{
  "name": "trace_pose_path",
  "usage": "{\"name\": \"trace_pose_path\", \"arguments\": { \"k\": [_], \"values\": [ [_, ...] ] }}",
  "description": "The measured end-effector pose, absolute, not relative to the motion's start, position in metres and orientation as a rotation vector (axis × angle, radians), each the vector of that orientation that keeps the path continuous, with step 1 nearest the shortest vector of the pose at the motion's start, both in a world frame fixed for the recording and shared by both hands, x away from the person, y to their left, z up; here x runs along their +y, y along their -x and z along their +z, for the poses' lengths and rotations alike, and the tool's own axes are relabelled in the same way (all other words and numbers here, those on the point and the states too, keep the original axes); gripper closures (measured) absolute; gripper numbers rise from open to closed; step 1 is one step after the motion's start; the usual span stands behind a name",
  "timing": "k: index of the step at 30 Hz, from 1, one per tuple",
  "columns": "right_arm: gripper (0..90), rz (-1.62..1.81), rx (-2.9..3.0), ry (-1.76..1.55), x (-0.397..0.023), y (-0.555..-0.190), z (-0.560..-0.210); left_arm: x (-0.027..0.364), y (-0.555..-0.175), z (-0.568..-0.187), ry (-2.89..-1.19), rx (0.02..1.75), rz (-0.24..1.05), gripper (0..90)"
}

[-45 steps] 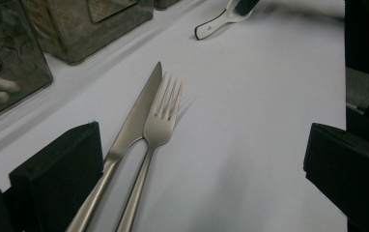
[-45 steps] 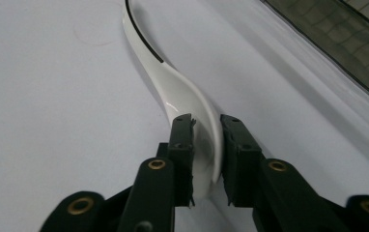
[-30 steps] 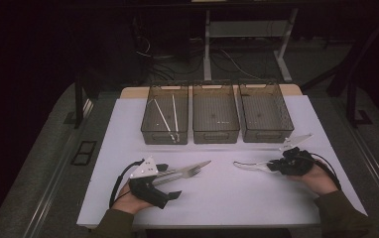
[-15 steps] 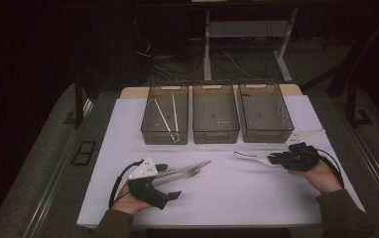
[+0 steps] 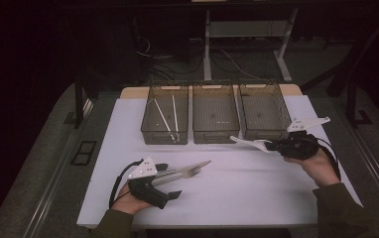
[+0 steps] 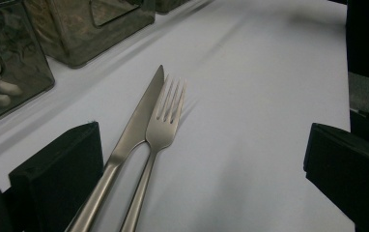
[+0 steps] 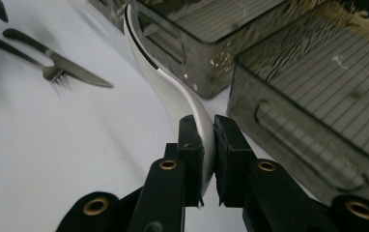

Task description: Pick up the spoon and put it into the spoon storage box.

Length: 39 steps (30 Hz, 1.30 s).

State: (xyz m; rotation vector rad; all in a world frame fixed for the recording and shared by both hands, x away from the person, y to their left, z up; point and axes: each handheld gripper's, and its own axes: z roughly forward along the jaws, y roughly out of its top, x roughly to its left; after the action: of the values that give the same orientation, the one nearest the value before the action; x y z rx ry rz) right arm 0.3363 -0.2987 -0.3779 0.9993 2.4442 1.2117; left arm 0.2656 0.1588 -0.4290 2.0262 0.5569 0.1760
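My right gripper [image 7: 206, 145] is shut on the handle of a white curved spoon [image 7: 173, 92]. It holds the spoon [image 5: 249, 143] in the air just in front of the middle bin [image 5: 215, 134] and the right bin [image 5: 262, 131], bowl pointing left. In the high view the right gripper [image 5: 273, 145] is at the table's right. A steel fork [image 6: 165, 121] and a steel knife [image 6: 134, 125] lie side by side on the white table. Their handles run between the wide-apart jaws of my open left gripper [image 6: 202, 140], which rests near the front left [image 5: 170, 181].
Three clear smoky bins stand in a row at the back of the white table top [image 5: 257, 198]. The left bin [image 5: 153, 131] holds two pale sticks [image 5: 167, 116]. Beyond the table are a dark floor, cables and desk legs.
The right gripper has lifted the white spoon off the table and carried it toward the bins. The left gripper, fork and knife have stayed put.
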Motion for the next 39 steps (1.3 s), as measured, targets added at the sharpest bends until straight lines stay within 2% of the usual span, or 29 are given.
{"name": "trace_pose_path", "arguments": {
  "k": [25, 39],
  "values": [
    [82.1, 1.198, 2.371, -0.966, -0.243, -0.394, -0.348, 0.159, -0.266, -0.428, -2.015, 0.557, 0.173, 0.0],
    [82.1, 1.091, 2.412, -0.992, -0.198, -0.433, -0.361, 0.159, -0.265, -0.428, -2.011, 0.555, 0.165, 0.0]
  ]
}}
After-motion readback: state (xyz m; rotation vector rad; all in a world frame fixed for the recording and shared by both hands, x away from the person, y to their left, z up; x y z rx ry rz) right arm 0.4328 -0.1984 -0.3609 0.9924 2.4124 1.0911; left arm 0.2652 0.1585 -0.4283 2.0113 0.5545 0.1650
